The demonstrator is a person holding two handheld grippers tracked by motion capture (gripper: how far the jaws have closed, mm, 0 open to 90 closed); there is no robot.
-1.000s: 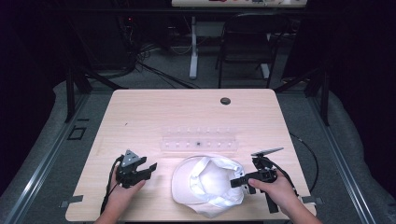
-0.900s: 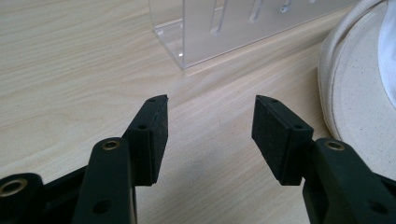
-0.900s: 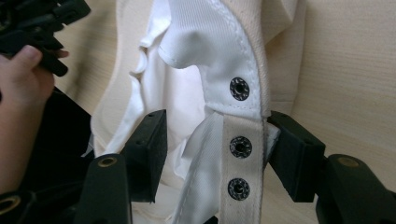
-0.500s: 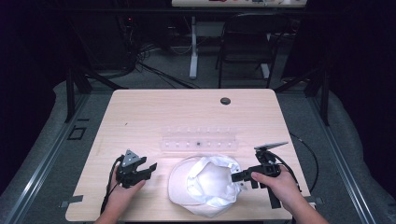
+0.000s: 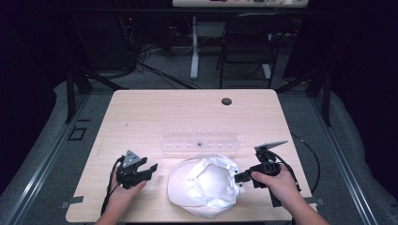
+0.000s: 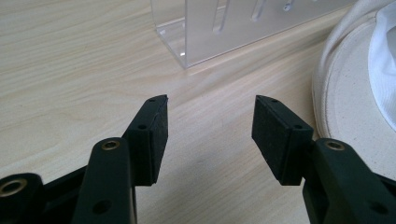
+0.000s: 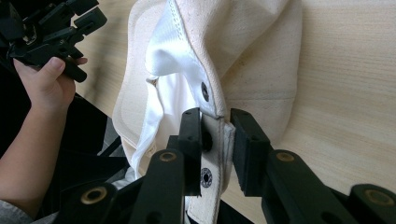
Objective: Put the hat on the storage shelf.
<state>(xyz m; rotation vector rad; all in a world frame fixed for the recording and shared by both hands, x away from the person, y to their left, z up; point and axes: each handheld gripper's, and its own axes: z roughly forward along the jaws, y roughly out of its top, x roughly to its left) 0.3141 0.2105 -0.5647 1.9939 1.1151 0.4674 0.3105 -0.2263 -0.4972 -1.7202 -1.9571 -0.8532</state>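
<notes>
Pinching the snap strap of the cap, the right gripper should keep its hold square and pull slowly. Beyond the cap, the left gripper hovers spread over the counter, an acrylic rack just ahead.

Cap: on the table, at its near edge, between the two grippers.
Clear rack: just behind the cap, mid-table.
Left gripper: left of the cap, apart from it.
Right gripper: at the cap's right edge, jaws around its strap.
Round hole cover: far side, right of centre.
</notes>
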